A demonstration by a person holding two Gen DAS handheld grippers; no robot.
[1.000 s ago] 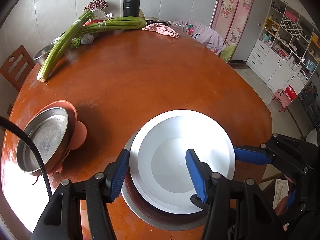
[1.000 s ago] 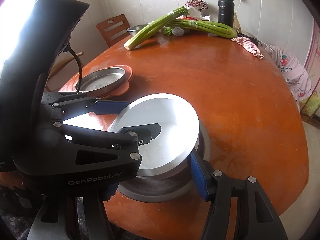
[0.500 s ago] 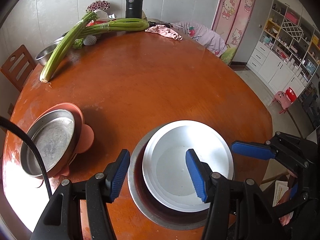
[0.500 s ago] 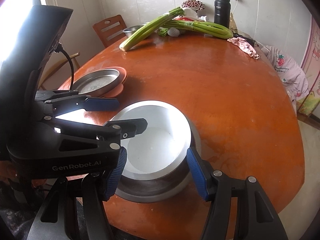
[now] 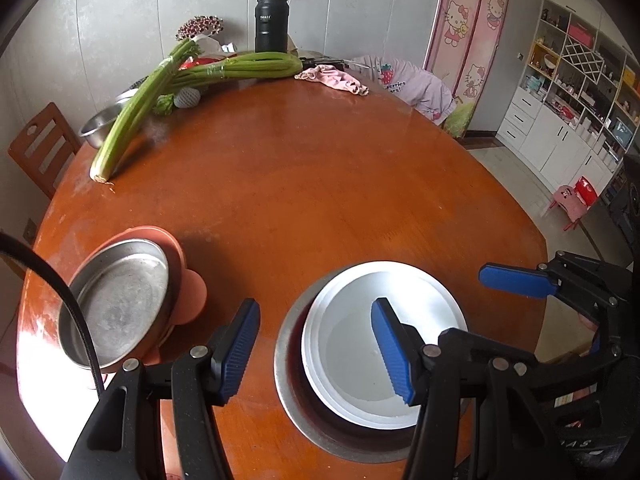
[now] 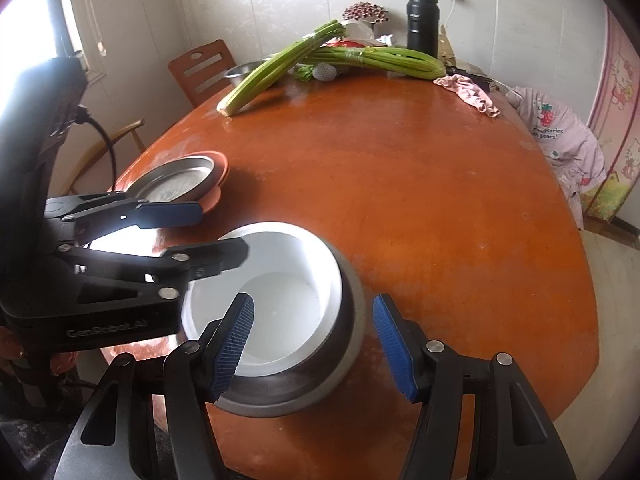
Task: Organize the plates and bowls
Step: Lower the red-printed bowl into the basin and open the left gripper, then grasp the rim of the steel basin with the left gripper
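A white plate (image 5: 360,352) rests inside a steel bowl (image 5: 292,392) near the front edge of the round table; both also show in the right wrist view, the plate (image 6: 280,292) and the bowl (image 6: 352,316). A steel pan (image 5: 116,304) sits on an orange plate (image 5: 192,292) at the left. My left gripper (image 5: 316,350) is open and empty above the bowl's left rim. My right gripper (image 6: 314,346) is open and empty above the bowl's right rim.
The wooden table (image 5: 320,184) carries celery bunches (image 5: 160,84), a small steel bowl (image 5: 100,124), a black flask (image 5: 272,20) and a pink cloth (image 5: 332,80) at its far side. A wooden chair (image 5: 36,148) stands at the left.
The white plate has gone down into the steel bowl and lies there free. Both grippers have drawn back and upward from it, open.
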